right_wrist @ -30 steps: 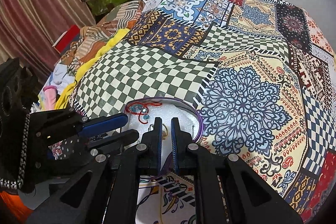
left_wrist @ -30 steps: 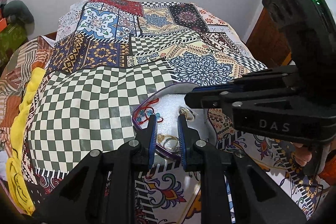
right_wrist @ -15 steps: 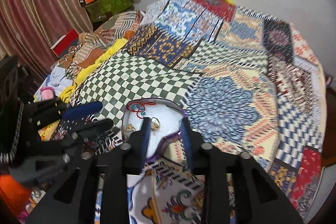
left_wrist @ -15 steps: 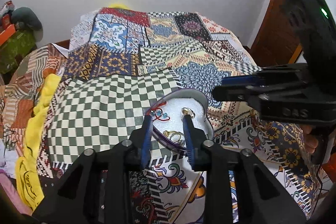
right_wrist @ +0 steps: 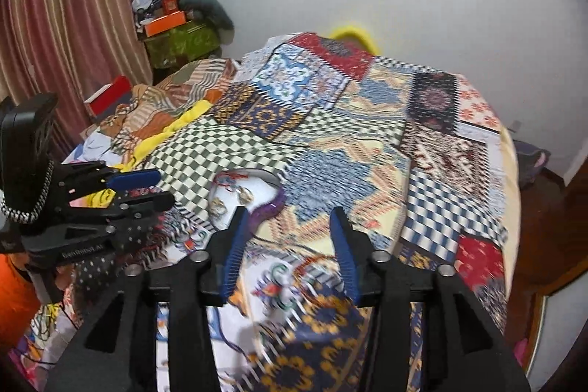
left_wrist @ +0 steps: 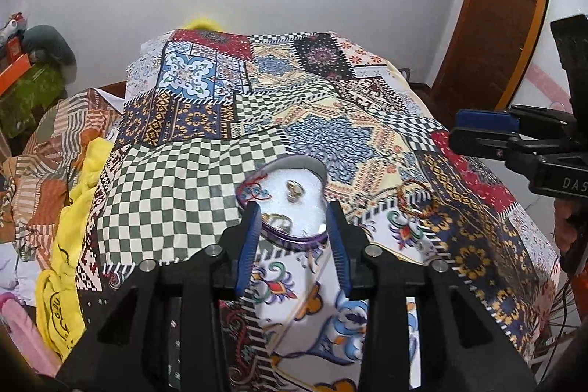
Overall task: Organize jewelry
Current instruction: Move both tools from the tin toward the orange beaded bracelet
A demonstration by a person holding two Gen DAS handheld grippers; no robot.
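Note:
A round purple-rimmed tray (left_wrist: 294, 238) with a white lining lies on the patterned bedspread. It holds a red-thread bracelet with blue beads (left_wrist: 256, 190), a gold ring (left_wrist: 294, 189) and gold rings near its front edge (left_wrist: 276, 220). The tray also shows in the right wrist view (right_wrist: 272, 206). A thin red and gold bangle (left_wrist: 414, 199) lies on the bedspread right of the tray. My left gripper (left_wrist: 294, 226) is open and empty, above and behind the tray. My right gripper (right_wrist: 288, 230) is open and empty, drawn back to the tray's right.
The patchwork bedspread (left_wrist: 330, 120) covers the bed. A yellow cloth (left_wrist: 70, 226) and striped bedding (left_wrist: 44, 142) lie at the left edge. A wooden door (left_wrist: 503, 13) stands at the right, curtains (right_wrist: 66, 24) and stacked boxes (right_wrist: 172, 24) at the left.
Both grippers have opened wide and pulled up and back from the tray. The jewelry stays in the tray.

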